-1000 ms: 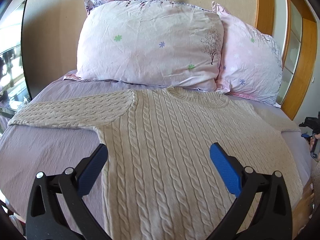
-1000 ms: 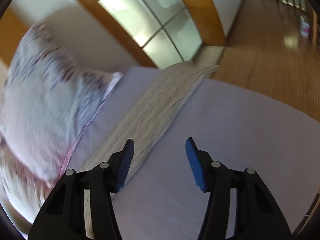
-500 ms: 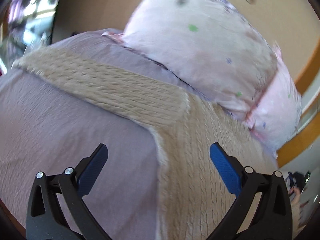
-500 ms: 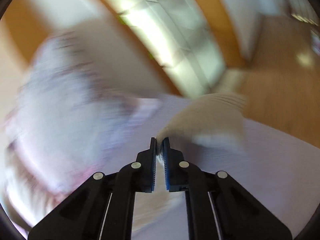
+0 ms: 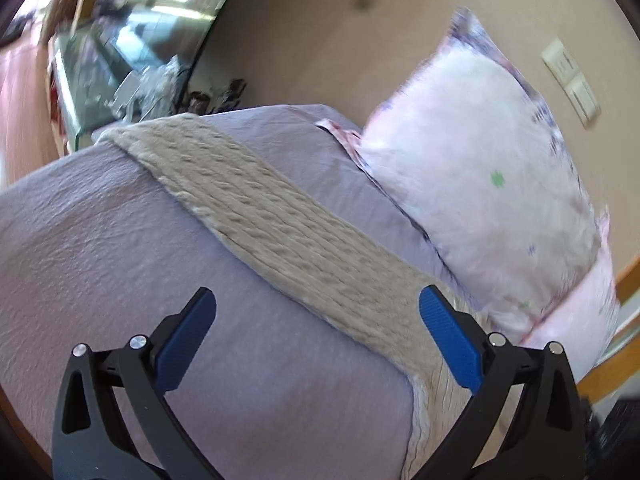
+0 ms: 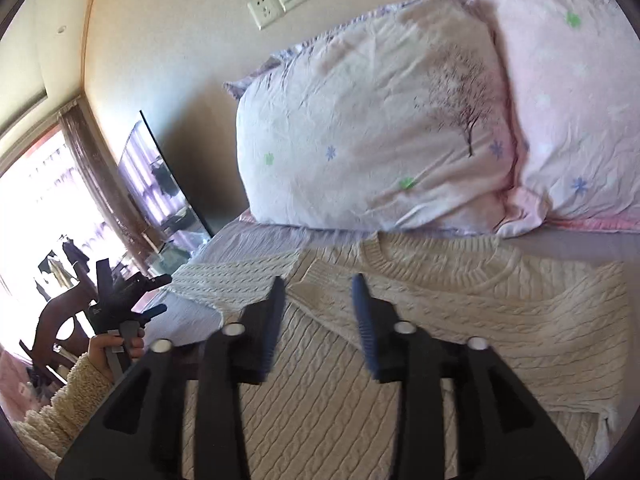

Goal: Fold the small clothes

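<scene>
— Where was the sweater (image 6: 420, 320) when you looked?

— Flat on the bed (image 5: 100, 260), collar up by the two pillows (image 6: 380, 120). One sleeve was folded in across the chest, lying slantwise over the front. The other sleeve (image 5: 280, 224) lay stretched straight out over the lilac sheet.

— And the grippers?

— The left gripper (image 5: 318, 314) was spread wide, nothing in it. It hung above the armpit end of the outstretched sleeve, and the sleeve ran away from it on a diagonal, its long axis going from near the right-hand pad out to the cuff at the far left corner of the bed.

— The right one?

— The right gripper (image 6: 318, 314) was parted too, empty, poised over the folded-in sleeve just below the collar. I couldn't say whether it touched the knit.

— So which hand for the next fold?

— The left, I'd judge. It was much the nearer to that straight sleeve. It would need to travel out along the sleeve toward the cuff, pinch it, and carry it back across the body.
</scene>
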A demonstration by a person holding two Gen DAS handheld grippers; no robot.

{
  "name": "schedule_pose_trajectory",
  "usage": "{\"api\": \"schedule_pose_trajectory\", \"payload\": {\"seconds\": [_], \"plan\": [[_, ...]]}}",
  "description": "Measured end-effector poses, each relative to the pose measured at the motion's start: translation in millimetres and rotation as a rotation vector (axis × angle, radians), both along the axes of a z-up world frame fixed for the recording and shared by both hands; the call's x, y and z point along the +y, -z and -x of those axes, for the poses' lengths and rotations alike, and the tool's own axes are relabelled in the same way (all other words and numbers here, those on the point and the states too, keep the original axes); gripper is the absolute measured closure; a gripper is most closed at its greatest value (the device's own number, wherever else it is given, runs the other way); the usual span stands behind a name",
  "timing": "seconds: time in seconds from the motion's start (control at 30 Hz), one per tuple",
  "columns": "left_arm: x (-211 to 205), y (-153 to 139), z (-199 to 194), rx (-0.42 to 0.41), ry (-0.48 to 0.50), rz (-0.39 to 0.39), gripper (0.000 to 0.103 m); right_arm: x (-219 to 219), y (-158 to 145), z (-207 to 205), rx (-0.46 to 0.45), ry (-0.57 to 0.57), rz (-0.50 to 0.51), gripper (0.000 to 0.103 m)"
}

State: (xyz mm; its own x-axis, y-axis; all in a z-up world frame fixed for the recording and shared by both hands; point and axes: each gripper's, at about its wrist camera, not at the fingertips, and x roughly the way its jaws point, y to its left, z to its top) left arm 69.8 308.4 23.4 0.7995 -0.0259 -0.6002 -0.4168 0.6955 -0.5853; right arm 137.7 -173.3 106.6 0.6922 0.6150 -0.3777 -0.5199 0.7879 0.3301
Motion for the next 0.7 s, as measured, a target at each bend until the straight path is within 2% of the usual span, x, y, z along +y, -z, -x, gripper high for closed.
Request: {"api": "schedule_pose_trajectory", "payload": {"seconds": [0.03, 0.23, 0.3, 0.4, 0.5, 0.6, 0.63, 0.7], "plan": [[13, 3, 0, -0.001, -0.038, 0.033, 0.005, -10, -4, 7, -0.019, 0.031, -0.012, 0.025], [75, 20, -3, -0.004, -0.192, 0.198, 0.025, -81, -16, 27, -0.059, 0.196, -0.043, 0.023], [88, 21, -5, -0.013, -0.219, 0.244, 0.026, -91, -7, 29, -0.055, 0.218, -0.058, 0.022], [108, 23, -7, -0.018, -0.268, 0.296, 0.034, -101, -5, 32, -0.053, 0.234, -0.072, 0.021], [128, 28, -6, -0.033, -0.331, 0.331, 0.049, -106, 1, 34, -0.044, 0.229, -0.084, 0.020], [144, 34, -9, -0.010, -0.377, 0.350, 0.078, -109, 7, 33, -0.034, 0.216, -0.090, 0.020], [149, 37, -13, 0.009, -0.381, 0.356, 0.092, -109, 9, 33, -0.032, 0.215, -0.089, 0.020], [148, 36, -18, 0.024, -0.364, 0.359, 0.095, -113, 12, 33, -0.030, 0.222, -0.089, 0.020]]}}
